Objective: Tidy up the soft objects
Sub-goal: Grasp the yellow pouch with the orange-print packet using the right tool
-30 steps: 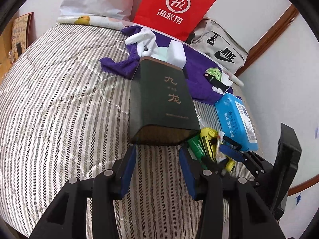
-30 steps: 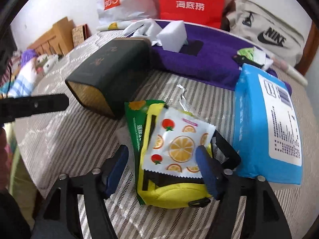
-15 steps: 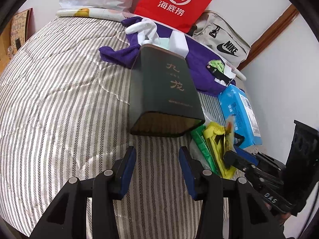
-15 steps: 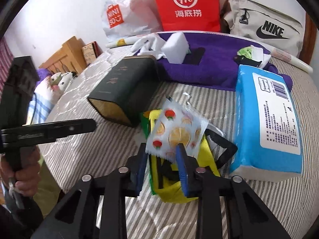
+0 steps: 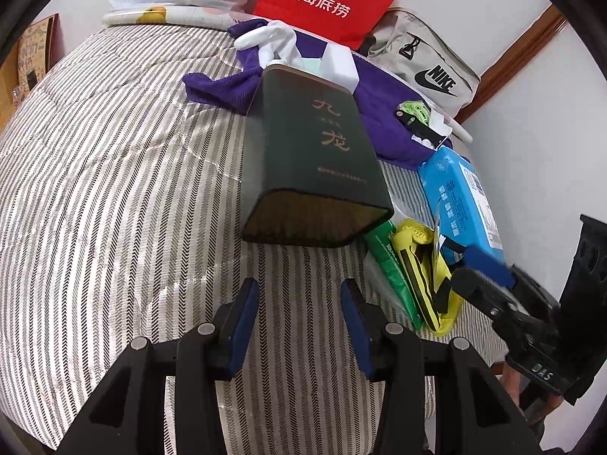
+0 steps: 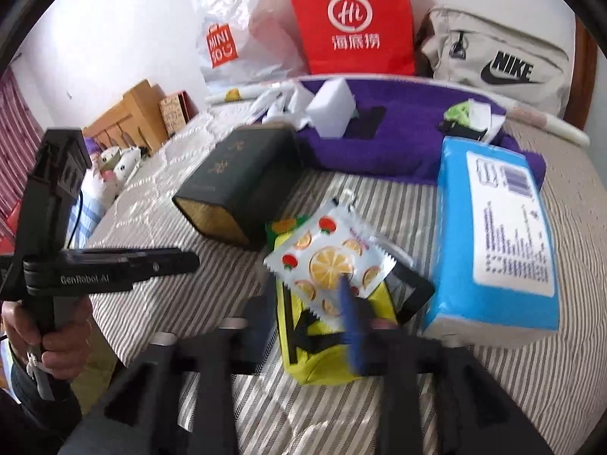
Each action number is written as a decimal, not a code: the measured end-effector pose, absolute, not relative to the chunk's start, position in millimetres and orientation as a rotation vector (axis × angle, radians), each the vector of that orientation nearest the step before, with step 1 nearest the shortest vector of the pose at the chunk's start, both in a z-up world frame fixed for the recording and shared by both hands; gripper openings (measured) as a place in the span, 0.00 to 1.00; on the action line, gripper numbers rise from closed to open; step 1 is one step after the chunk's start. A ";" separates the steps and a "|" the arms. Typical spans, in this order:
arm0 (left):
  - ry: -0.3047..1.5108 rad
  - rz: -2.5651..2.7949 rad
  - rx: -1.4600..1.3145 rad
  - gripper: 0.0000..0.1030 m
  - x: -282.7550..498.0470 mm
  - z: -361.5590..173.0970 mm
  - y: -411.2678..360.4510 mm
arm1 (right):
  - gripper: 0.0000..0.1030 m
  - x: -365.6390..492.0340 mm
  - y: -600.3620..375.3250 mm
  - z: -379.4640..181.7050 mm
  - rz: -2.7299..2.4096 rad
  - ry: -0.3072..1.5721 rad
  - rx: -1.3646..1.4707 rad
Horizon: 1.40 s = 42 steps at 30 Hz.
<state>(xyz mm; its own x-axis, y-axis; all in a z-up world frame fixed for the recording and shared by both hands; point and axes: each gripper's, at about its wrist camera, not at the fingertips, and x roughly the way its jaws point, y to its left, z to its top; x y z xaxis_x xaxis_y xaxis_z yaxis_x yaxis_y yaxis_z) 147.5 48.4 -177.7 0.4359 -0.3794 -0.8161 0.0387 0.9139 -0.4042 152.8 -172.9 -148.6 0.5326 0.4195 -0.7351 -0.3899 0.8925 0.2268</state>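
Note:
A fruit-print sachet (image 6: 330,261) lies tilted on a yellow pouch (image 6: 318,356) with a green packet (image 6: 282,225) under it. My right gripper (image 6: 307,322) is blurred, its jaws opening; the sachet's lower edge sits between the fingers, and only the blue right finger (image 6: 351,326) overlaps it. The left gripper (image 5: 301,322) hovers open over the striped quilt (image 5: 114,189), nothing between its fingers, just short of a dark green box (image 5: 311,159) lying on its side. The right gripper (image 5: 485,265) shows beside the yellow pouch (image 5: 421,265).
A blue tissue pack (image 6: 493,235) lies right of the pouch. Behind it, a purple towel (image 6: 409,129) carries a white sponge (image 6: 330,108), white gloves (image 5: 273,38) and small items. Red, white and beige bags (image 6: 349,19) stand along the wall. A hand (image 6: 49,333) holds the left gripper.
Half a second ago the right gripper was shut on the sachet and had raised it; now its jaws are apart and the sachet rests on the pouch. The left gripper has barely moved.

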 end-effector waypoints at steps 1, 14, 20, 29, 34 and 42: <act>1.096 -0.269 -0.348 0.41 147.4 -177.9 47.7 | 0.64 153.9 -173.3 -148.3 0.484 0.873 0.031; 1.110 -0.267 -0.337 0.41 150.8 -181.6 44.6 | 0.69 177.2 -148.1 -167.9 0.447 0.861 -0.098; 1.120 -0.263 -0.341 0.41 151.2 -184.7 45.8 | 0.52 168.2 -146.1 -171.6 0.448 0.865 -0.170; 1.117 -0.266 -0.336 0.41 145.5 -182.4 44.8 | 0.21 158.0 -164.1 -162.0 0.465 0.873 -0.077; 1.110 -0.260 -0.334 0.41 141.3 -179.2 45.3 | 0.15 144.3 -171.9 -147.2 0.396 0.828 -0.103; 1.100 -0.275 -0.320 0.41 136.8 -173.2 36.4 | 0.15 145.8 -183.3 -147.2 0.330 0.842 -0.107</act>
